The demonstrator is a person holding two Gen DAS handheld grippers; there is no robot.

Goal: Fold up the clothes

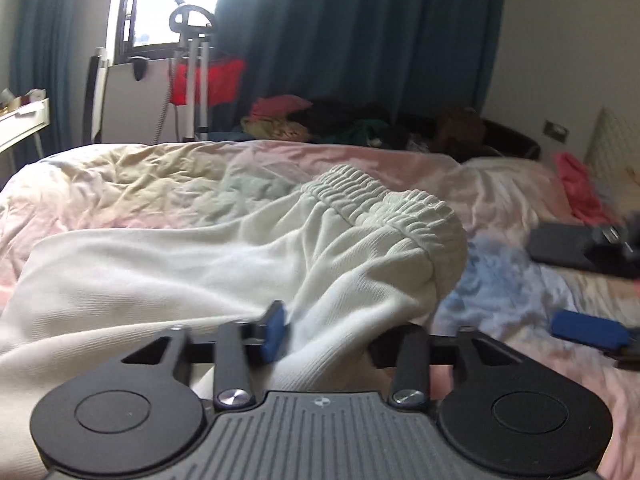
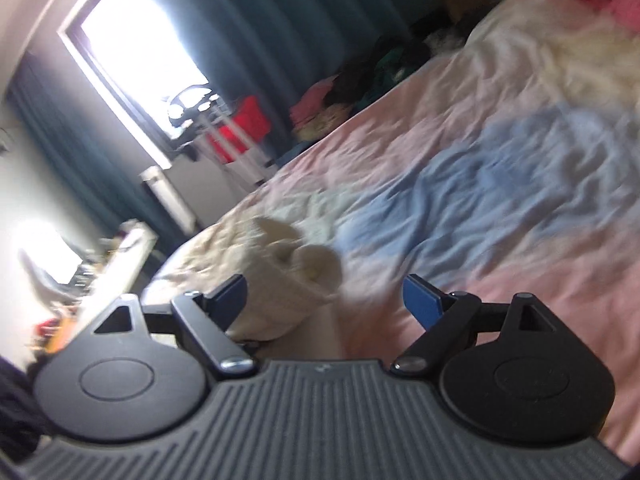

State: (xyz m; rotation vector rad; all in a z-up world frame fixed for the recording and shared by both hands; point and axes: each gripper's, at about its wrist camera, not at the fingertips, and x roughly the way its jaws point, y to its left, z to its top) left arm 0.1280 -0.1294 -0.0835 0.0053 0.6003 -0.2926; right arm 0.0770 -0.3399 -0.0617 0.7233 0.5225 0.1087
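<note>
Low in the frame, the left hand-held gripper (image 1: 320,334) is clamped on white trousers (image 1: 224,264) draped across the bed (image 1: 120,176), while the right hand-held gripper (image 2: 324,300) hangs apart; folding neatly likely needs the waistband pulled taut.
</note>
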